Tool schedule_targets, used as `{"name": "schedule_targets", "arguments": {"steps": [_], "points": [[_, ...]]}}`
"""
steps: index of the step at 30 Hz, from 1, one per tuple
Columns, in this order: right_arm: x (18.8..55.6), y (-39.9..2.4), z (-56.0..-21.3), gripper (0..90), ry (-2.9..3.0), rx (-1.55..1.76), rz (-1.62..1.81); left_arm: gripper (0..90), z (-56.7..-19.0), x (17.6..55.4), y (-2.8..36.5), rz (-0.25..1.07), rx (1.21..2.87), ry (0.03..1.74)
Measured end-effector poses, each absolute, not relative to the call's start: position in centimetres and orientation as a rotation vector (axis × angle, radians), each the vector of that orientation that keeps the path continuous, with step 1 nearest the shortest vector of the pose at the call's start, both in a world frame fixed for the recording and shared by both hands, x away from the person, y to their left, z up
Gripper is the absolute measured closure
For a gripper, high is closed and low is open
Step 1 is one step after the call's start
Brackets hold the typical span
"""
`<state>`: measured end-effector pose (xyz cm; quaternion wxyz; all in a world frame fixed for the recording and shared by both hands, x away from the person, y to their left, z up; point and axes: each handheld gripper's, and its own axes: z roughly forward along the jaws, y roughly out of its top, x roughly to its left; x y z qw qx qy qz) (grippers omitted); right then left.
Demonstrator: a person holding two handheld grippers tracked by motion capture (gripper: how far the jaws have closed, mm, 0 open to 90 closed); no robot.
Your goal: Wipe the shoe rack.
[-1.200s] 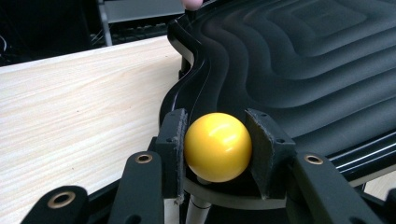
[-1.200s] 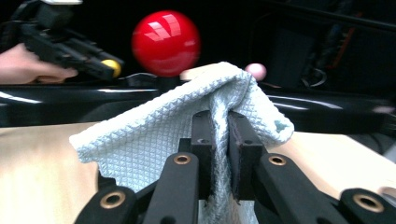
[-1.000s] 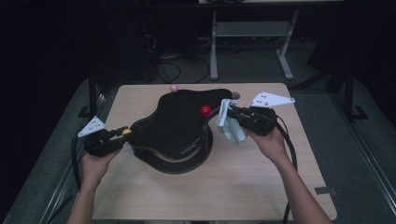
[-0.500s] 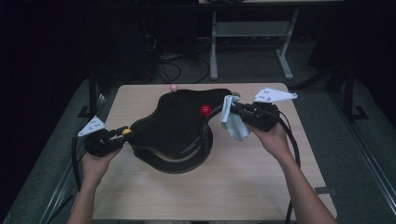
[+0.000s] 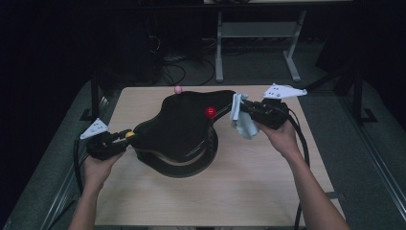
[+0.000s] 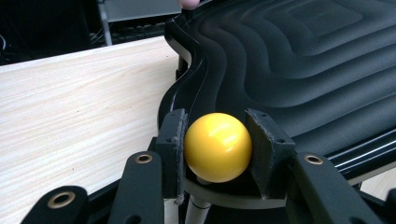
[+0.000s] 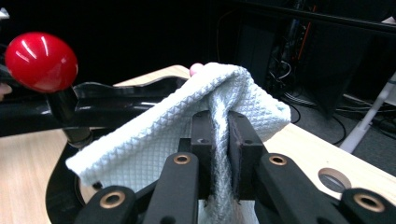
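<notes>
Cloth: a pale blue waffle-weave cloth (image 7: 187,140), folded and pinched in its middle, hangs beside the lid's edge at about 2 o'clock from the lid's centre; likely bunched this way to give a wiping pad.
Right gripper: the right gripper (image 5: 246,109) has its jaws nearly closed, clamped on the cloth, with only fabric between the pads (image 7: 201,140).
Lid: a glossy black wavy-edged lid with stepped ridges (image 5: 184,125) sits on a round black base (image 5: 191,165) at the table's middle, tipped up a little, probably so its edge can be reached.
Yellow knob: a shiny yellow ball knob on a thin stem (image 6: 217,147) stands at 9 o'clock of the lid.
Left gripper: the left gripper (image 5: 125,136) is about half open, its pads touching the yellow ball on both sides, seemingly to steady the lid.
Red knob: a red ball knob (image 5: 210,112) stands at 2 o'clock, just beside the cloth.
Pink knob: a pink ball (image 5: 178,89) peeks at 12 o'clock.
Table: a light wooden table (image 5: 268,191) bears everything.
</notes>
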<state>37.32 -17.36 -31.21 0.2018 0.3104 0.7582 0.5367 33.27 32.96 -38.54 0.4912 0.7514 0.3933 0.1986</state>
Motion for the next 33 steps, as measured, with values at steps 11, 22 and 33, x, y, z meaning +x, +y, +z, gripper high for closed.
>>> {"name": "schedule_targets", "arguments": {"steps": [11, 22, 33], "points": [[38.1, -17.1, -31.3, 81.7, 2.144, 0.827, 1.526, 60.1, -38.5, 33.7, 33.1, 0.483, 1.819, 0.965], [39.9, -17.9, -31.5, 81.7, 2.154, 0.874, 1.545, 60.1, -38.6, 33.8, 33.1, 0.486, 1.811, 0.973], [38.5, -17.1, -31.4, 81.7, 2.153, 0.809, 1.559, 60.1, -38.6, 33.7, 33.0, 0.487, 1.810, 0.976]]}}
